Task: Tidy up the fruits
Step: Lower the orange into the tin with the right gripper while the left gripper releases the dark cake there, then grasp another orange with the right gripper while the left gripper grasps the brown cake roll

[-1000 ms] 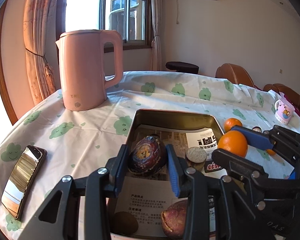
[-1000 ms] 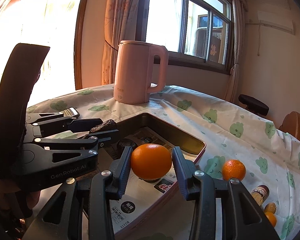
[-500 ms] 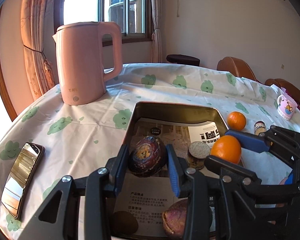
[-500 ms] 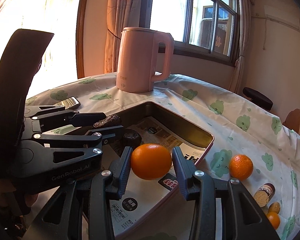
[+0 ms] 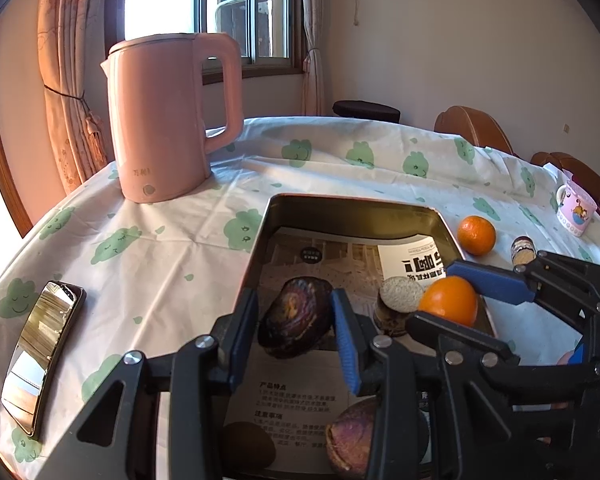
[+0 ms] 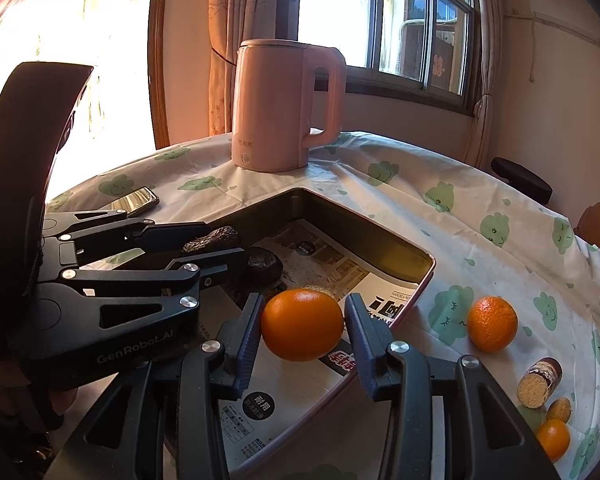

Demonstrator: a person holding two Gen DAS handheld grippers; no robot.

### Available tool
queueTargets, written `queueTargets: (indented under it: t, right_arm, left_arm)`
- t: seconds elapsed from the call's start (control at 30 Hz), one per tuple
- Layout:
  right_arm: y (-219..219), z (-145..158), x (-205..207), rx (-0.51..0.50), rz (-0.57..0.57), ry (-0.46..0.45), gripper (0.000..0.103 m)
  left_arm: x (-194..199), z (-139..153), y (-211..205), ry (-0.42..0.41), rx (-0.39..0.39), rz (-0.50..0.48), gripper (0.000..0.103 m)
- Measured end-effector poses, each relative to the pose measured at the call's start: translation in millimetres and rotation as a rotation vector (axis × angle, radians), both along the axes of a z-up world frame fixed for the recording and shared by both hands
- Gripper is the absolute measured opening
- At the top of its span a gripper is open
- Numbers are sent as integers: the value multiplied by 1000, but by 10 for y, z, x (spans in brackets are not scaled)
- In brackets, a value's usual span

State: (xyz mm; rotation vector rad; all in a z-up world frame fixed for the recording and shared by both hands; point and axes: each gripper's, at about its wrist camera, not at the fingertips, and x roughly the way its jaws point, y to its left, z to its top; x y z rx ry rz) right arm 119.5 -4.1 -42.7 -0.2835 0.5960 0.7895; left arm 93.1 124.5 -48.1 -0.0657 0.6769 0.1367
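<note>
Fruit first: in my left wrist view, a dark purple fruit (image 5: pixel 296 322) sits gripped between my left gripper (image 5: pixel 296 334)'s fingers, above the paper-lined tin tray (image 5: pixel 352 206). An orange (image 5: pixel 449 300) hangs in the right gripper beside it.

In my right wrist view, the right gripper (image 6: pixel 303 330)'s fingers clamp that orange (image 6: pixel 302 324) over the tray's (image 6: pixel 380 232) edge; another orange (image 6: pixel 492 328) lies on the desk (image 6: pixel 440 216).

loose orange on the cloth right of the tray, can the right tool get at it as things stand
Probably not yet. The right tool is already shut on an orange over the tray, so it would have to let go first. The loose orange itself sits unobstructed on the tablecloth.
</note>
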Motion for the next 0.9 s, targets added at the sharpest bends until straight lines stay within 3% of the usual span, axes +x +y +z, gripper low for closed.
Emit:
queueTargets:
  t: [0.17, 0.27, 0.37, 0.43, 0.5, 0.7, 0.9]
  right_arm:
    - [-16, 6, -2, 5, -8, -7, 46]
    - [-54, 19, 1, 18, -23, -11, 52]
    - [-124, 52, -30, 41, -39, -32, 55]
    - [-197, 71, -74, 33, -56, -60, 59]
    - [-331, 105, -109, 24, -76, -88, 61]
    - [-1059, 197, -4, -9, -219, -92, 61]
    - [-1775, 61, 273, -28, -398, -3, 61]
  left_arm:
    - [-7, 0, 3, -3, 4, 6, 44]
    - [-54, 28, 4, -27, 2, 3, 45]
    - [-127, 60, -17, -57, -7, -6, 57]
    - [-198, 97, -48, -90, 6, 3, 81]
    - [-255, 136, -86, -118, 1, -3, 87]
    - [-252, 239, -331, -143, 4, -38, 87]
    - [-190, 303, -709, -153, 14, -101, 87]
